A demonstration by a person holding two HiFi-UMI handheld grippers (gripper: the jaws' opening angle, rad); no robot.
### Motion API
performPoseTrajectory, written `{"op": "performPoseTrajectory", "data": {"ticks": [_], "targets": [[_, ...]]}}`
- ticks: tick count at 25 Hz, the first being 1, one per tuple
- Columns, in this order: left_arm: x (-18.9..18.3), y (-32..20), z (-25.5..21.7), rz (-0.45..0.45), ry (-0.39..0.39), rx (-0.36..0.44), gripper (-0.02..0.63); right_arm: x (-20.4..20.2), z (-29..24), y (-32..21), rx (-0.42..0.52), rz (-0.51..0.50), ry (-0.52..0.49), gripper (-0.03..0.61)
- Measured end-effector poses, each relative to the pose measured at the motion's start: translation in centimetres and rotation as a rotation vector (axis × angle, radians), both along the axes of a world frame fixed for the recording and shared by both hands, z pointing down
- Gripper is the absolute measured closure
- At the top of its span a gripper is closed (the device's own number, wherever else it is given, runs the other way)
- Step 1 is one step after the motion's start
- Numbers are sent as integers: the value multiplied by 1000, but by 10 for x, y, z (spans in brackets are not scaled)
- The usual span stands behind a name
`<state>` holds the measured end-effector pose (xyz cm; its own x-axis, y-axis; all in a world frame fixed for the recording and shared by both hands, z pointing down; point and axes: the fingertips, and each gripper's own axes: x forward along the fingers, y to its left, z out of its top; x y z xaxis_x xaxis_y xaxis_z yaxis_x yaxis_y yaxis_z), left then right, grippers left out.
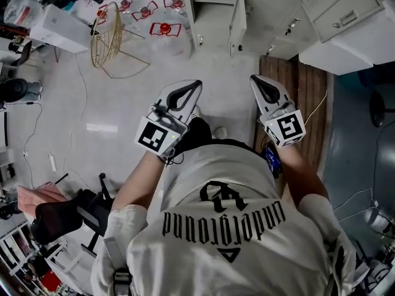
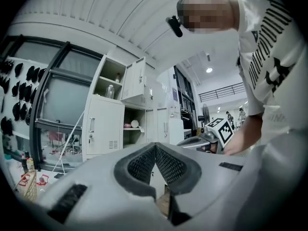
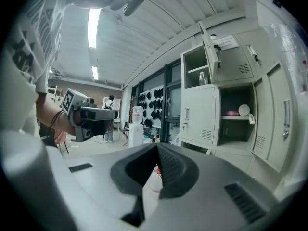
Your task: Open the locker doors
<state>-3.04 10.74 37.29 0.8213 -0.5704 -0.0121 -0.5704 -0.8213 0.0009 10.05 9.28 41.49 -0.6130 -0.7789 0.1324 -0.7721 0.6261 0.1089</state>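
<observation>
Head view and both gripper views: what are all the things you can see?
Lockers: one bank, pale grey, ahead; some compartments open.
Shelf things: two, one pink and one white, in an open compartment.
Water dispenser: one, white, far back in the room.
Wire frame: one, gold, on the floor at the left.
Red-and-white pieces: several, on the floor by the wire frame.
Wooden board: one, brown, on the floor at the right.
Shirt: one, white with black print, on the person.
Left gripper: one, white, shut and empty.
Right gripper: one, white, shut and empty.
</observation>
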Motion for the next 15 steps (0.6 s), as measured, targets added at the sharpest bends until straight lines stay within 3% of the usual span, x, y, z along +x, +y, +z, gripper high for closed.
{"op": "performPoseTrajectory", "data": {"ticks": [3,7,15], "targets": [[-8,8,-15,-21,2,39,606,-1,-18,16,4,-16,-16,574],[-14,21,-24,-19,-3,23,606,-6,-34,33,16,-23,-25,574],[-28,43,-37,78,-39,-16,607,-22,-56,60,42,29,-51,574]]}}
